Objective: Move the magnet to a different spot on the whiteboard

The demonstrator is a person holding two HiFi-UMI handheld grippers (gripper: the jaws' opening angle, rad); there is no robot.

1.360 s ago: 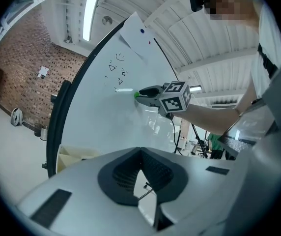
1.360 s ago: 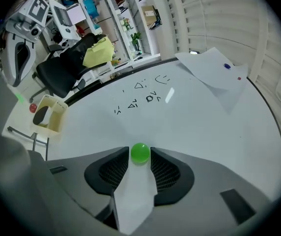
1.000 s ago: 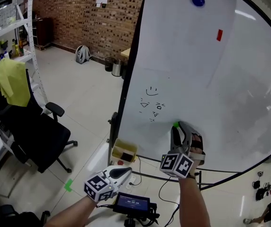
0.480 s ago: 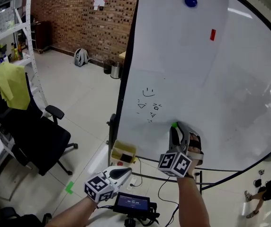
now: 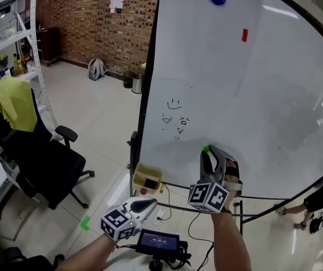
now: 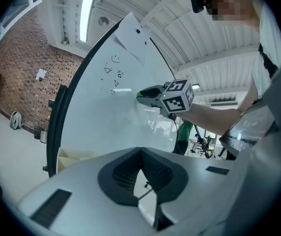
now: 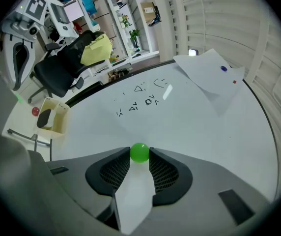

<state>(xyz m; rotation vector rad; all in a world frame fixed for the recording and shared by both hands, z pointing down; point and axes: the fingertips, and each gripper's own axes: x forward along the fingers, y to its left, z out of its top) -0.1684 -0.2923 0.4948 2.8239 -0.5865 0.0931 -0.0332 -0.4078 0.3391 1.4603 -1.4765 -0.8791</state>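
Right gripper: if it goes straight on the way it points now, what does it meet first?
The green magnet, already between the right gripper's jaw tips; directly behind it, apparently, the whiteboard that carries it.

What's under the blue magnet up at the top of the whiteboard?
A white sheet of paper, which the blue magnet pins to the whiteboard. A red magnet sits on it too. Whatever is on the board behind the paper is covered.
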